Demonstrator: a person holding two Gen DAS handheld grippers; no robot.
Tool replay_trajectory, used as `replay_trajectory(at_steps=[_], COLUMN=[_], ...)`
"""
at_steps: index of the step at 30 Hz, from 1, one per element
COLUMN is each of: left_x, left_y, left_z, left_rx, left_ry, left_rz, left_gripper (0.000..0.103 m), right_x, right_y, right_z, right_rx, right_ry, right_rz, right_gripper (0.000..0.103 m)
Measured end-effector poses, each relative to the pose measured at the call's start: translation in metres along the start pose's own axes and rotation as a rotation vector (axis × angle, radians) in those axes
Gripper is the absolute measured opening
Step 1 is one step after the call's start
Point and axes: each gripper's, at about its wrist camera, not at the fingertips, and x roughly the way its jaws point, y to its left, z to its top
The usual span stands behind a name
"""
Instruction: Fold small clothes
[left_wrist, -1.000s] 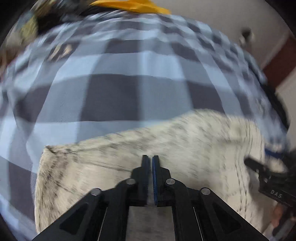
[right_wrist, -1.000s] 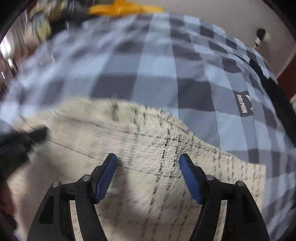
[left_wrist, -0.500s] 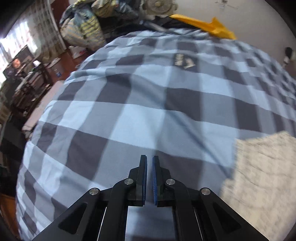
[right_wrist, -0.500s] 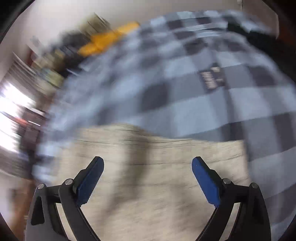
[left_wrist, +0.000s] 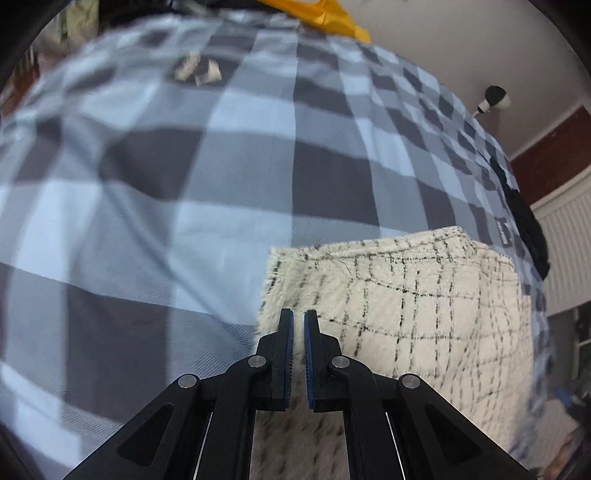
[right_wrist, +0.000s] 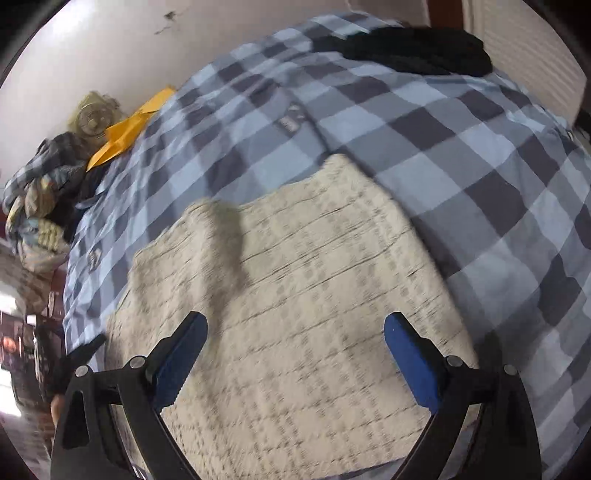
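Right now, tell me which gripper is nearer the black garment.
Right, probably. The right gripper faces the black garment across the cream cloth; the left gripper sits at that cloth's opposite edge.

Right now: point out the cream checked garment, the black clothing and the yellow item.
cream checked garment (right_wrist: 314, 295), right wrist view, middle of its top face
black clothing (right_wrist: 417, 51), right wrist view, centre of the heap
yellow item (right_wrist: 125, 133), right wrist view, its flat middle

Both wrist views angle steeply down, sharing the cream garment (left_wrist: 406, 314) on the checked bedspread (right_wrist: 461, 155).
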Motion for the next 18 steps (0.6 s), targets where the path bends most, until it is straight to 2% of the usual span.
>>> replay_trajectory(at_steps=[1, 2, 5, 6, 8, 11, 12, 16, 18], left_x=[0.006, 0.009, 0.005, 0.0, -0.003, 0.011, 0.015, 0.019, 0.021], left_y=[0.0, 0.0, -0.004, -0.006, -0.011, -0.015, -0.015, -0.016, -0.022], left_z=[0.001, 0.001, 0.003, 0.004, 0.005, 0.004, 0.003, -0.003, -0.008], left_rx=[-0.012, -0.016, -0.015, -0.007, 0.023, 0.06, 0.059, 0.034, 0.04], left_ry=[0.021, 0.031, 0.041, 0.025, 0.022, 0.113, 0.128, 0.128, 0.162], left_rz=[-0.027, -0.05, -0.226, -0.255, -0.25, -0.144, -0.136, -0.176, -0.261], left_gripper=[0.004, 0.004, 0.004, 0.004, 0.004, 0.004, 0.004, 0.004, 0.004], right_x=[-0.002, 0.012, 0.03, 0.033, 0.035, 0.03, 0.026, 0.024, 0.027], right_y=[0.011, 0.01, 0.017, 0.015, 0.01, 0.007, 0.006, 0.003, -0.002], right_z=[-0.006, 0.005, 0.01, 0.011, 0.013, 0.011, 0.011, 0.014, 0.016], right_rx=[-0.043, -0.07, -0.117, -0.109, -0.079, -0.07, -0.075, -0.081, -0.067], right_ry=[-0.025, -0.04, -0.02, -0.011, -0.016, -0.015, -0.019, -0.038, -0.034], right_rz=[-0.03, -0.051, -0.089, -0.079, -0.069, -0.058, -0.06, -0.069, -0.063], right_gripper=[0.095, 0.095, 0.095, 0.095, 0.095, 0.095, 0.095, 0.095, 0.095])
